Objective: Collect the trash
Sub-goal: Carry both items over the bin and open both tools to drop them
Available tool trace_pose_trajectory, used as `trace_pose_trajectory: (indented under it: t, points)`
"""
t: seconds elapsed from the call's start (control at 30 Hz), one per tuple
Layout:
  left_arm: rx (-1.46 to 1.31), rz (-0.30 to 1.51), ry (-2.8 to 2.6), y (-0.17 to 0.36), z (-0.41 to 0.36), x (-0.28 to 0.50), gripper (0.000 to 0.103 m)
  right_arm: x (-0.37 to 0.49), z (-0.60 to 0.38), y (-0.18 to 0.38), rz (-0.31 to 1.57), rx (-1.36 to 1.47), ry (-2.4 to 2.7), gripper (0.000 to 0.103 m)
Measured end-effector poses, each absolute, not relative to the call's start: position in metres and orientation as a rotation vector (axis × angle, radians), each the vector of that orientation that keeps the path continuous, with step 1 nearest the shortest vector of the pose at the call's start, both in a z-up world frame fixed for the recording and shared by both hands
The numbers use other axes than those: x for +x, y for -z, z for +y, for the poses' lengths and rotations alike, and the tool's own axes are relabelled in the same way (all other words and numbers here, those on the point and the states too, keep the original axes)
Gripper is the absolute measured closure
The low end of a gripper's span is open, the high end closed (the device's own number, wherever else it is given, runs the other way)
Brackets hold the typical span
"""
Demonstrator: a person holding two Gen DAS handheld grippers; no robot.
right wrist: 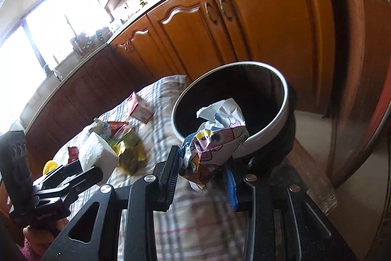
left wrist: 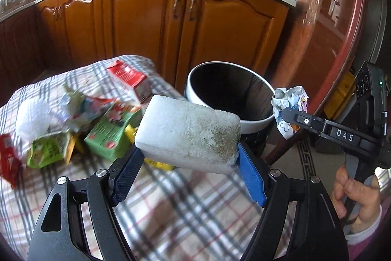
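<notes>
My left gripper point(left wrist: 188, 158) is shut on a white foam block point(left wrist: 188, 131), its blue pads pressing both ends. It hangs over the plaid-clothed table point(left wrist: 171, 207), just in front of a round bin point(left wrist: 254, 125) with a white rim and a dark inside. My right gripper point(right wrist: 202, 170) is shut on a crumpled colourful paper point(right wrist: 215, 138), held at the near rim of the bin point(right wrist: 284, 99). In the left wrist view the right gripper point(left wrist: 283, 114) and its paper point(left wrist: 290, 99) sit right of the bin. The right wrist view shows the left gripper point(right wrist: 73, 170) with the foam block point(right wrist: 97, 155) at lower left.
More trash lies on the cloth: a red-and-white carton point(left wrist: 129, 77), a green carton point(left wrist: 110, 131), a green packet point(left wrist: 48, 148), a red wrapper point(left wrist: 7, 163), white crumpled paper point(left wrist: 31, 114). Wooden cabinets point(left wrist: 146, 23) stand behind. A hand point(left wrist: 354, 192) holds the right gripper's handle.
</notes>
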State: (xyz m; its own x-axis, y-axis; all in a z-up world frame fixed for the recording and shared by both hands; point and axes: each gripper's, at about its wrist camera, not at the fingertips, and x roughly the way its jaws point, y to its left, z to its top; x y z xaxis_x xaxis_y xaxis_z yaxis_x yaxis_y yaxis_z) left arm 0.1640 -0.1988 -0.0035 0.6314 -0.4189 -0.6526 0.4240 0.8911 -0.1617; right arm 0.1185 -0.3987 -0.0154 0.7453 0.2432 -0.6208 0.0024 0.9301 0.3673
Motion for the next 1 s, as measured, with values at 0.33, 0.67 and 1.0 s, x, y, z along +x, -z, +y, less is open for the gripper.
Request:
trace_pose_trajectory:
  t: [0.33,0.67,1.0]
  points:
    - [0.040,0.750,0.519,0.000,-0.235,0.188,0.026,0.142,-0.419,0.015,0.733,0.335,-0.109,0.069]
    - [0.068,0.776,0.535,0.003,-0.264,0.224,0.026,0.176,-0.438,0.014,0.770,0.292,-0.118,0.068]
    - [0.086,0.818,0.539,0.011,-0.283,0.253,0.025,0.202,-0.449,0.022,0.840,0.260,-0.140,0.066]
